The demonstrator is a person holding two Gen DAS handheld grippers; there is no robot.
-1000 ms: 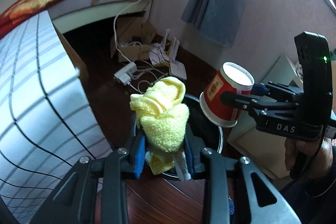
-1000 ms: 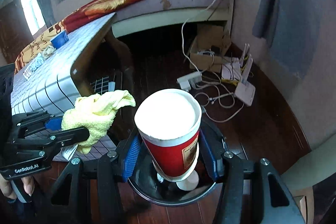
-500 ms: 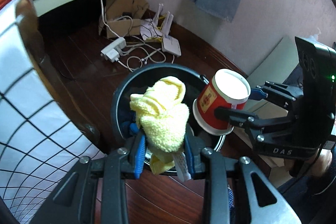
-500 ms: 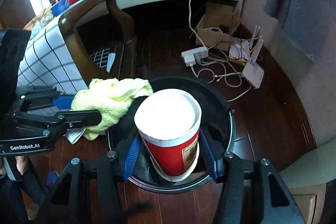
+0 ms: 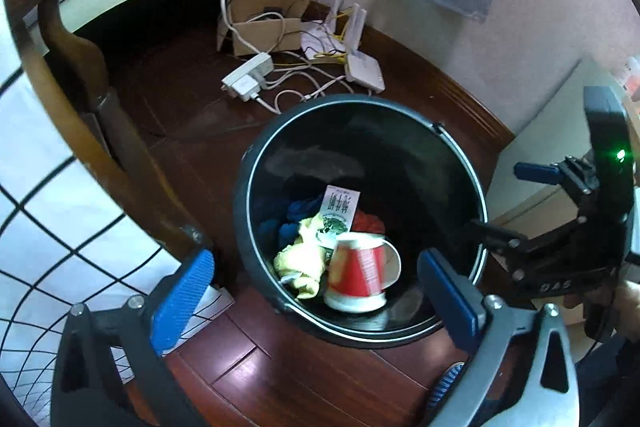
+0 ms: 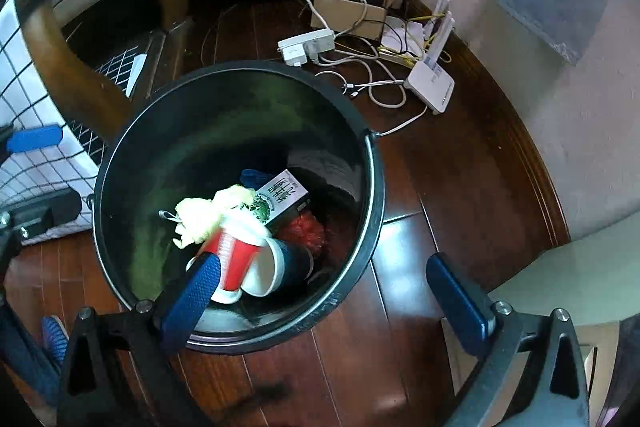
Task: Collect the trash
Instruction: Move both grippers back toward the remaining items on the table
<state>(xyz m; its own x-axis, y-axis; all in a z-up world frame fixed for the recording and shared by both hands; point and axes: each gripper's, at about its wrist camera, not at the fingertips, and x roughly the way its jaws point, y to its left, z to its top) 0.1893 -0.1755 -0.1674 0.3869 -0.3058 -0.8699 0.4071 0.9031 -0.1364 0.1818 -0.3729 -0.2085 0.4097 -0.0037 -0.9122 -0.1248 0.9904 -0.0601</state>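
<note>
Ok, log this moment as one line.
left gripper: open, empty | right gripper: open, empty | yellow cloth, red paper cup: in black bin | jaws just opened

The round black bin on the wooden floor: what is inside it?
Inside the round black bin lie a crumpled yellow cloth, a red paper cup on its side, a white and green printed carton and something blue. These cover the bottom beneath them.
</note>
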